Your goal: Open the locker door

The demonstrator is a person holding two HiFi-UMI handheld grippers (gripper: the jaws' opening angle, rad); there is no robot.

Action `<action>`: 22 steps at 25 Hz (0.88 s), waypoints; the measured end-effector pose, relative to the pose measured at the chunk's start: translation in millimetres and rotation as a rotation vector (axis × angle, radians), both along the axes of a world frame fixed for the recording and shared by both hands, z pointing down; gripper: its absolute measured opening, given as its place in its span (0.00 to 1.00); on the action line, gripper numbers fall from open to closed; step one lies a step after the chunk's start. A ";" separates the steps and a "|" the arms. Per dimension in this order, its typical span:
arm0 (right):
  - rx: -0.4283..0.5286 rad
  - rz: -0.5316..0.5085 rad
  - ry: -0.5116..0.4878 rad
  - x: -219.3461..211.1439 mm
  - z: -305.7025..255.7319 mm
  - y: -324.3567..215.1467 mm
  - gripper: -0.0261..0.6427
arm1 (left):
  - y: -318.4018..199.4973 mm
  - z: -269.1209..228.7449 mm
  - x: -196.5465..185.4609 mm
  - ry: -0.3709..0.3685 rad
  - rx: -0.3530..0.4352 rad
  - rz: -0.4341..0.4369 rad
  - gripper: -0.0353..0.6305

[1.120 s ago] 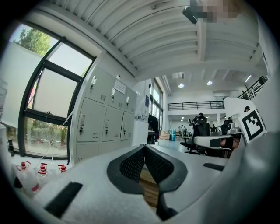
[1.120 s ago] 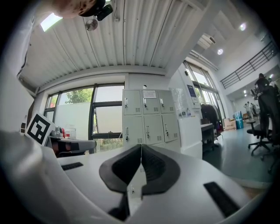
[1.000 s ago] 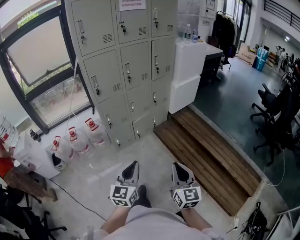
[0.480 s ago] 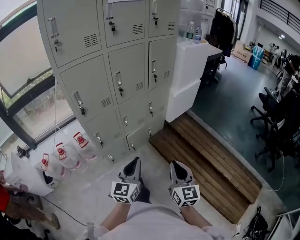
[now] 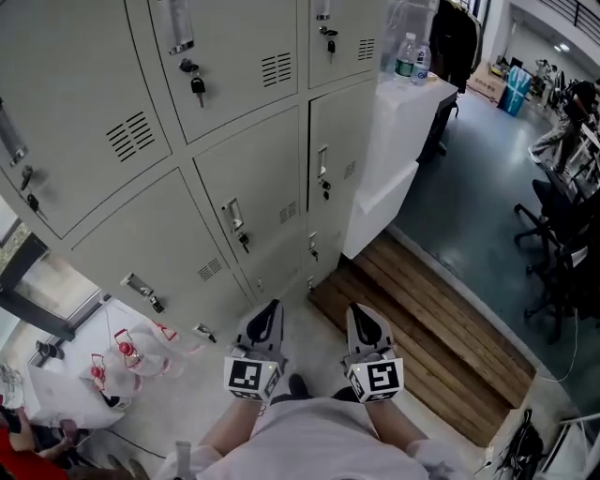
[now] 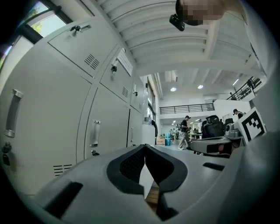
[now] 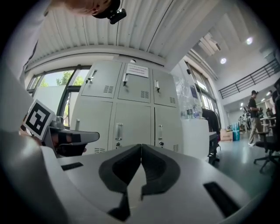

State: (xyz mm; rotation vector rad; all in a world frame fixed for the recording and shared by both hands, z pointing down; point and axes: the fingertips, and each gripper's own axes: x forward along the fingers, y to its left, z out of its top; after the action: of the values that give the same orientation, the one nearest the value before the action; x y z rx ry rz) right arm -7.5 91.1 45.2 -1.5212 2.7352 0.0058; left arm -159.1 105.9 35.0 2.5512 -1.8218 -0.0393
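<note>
My left claw (image 5: pixel 269 309) and right claw (image 5: pixel 358 312), closed and empty, are held low facing the pale-grey metal lockers (image 5: pixel 253 178), apparently pre-reach.

Lockers (image 5: pixel 262 178): matt grey painted metal; handle (image 5: pixel 174 26) at top shiny metal. Step (image 5: pixel 422 328), lower right: slatted wood. Floor (image 5: pixel 469 216), right: dark, glossy.

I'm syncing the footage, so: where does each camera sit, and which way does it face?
Head view: on the person's head, steeply down at lockers, forearms, left claw, right claw.
Left gripper view: on the left claw, along its shut jaws; lockers at left.
Right gripper view: on the right claw, facing the lockers.
All share the lockers.
</note>
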 end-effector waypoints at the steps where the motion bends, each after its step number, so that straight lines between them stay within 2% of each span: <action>1: -0.003 0.002 0.000 -2.2 0.1 -12.3 0.06 | -10.8 0.6 -1.3 0.002 -0.004 0.005 0.07; 6: 0.018 -0.020 0.018 -11.1 -2.8 -58.7 0.06 | -50.6 0.8 -5.7 -0.007 0.003 -0.011 0.07; 13: -0.010 -0.106 0.015 -2.8 -1.9 -106.4 0.06 | -84.3 -1.6 5.3 -0.022 -0.001 -0.098 0.07; 19: -0.005 -0.171 0.062 10.4 12.5 -128.6 0.06 | -100.3 11.7 16.9 -0.009 -0.045 -0.166 0.07; 22: -0.018 -0.191 0.054 17.0 22.0 -137.4 0.06 | -107.5 18.3 20.4 -0.005 -0.051 -0.185 0.07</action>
State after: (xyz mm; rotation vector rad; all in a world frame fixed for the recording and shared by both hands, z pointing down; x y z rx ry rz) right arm 9.5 -46.3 67.2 -1.2751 2.9190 0.0210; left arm -138.7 -1.6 53.2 2.3436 -2.0271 0.0130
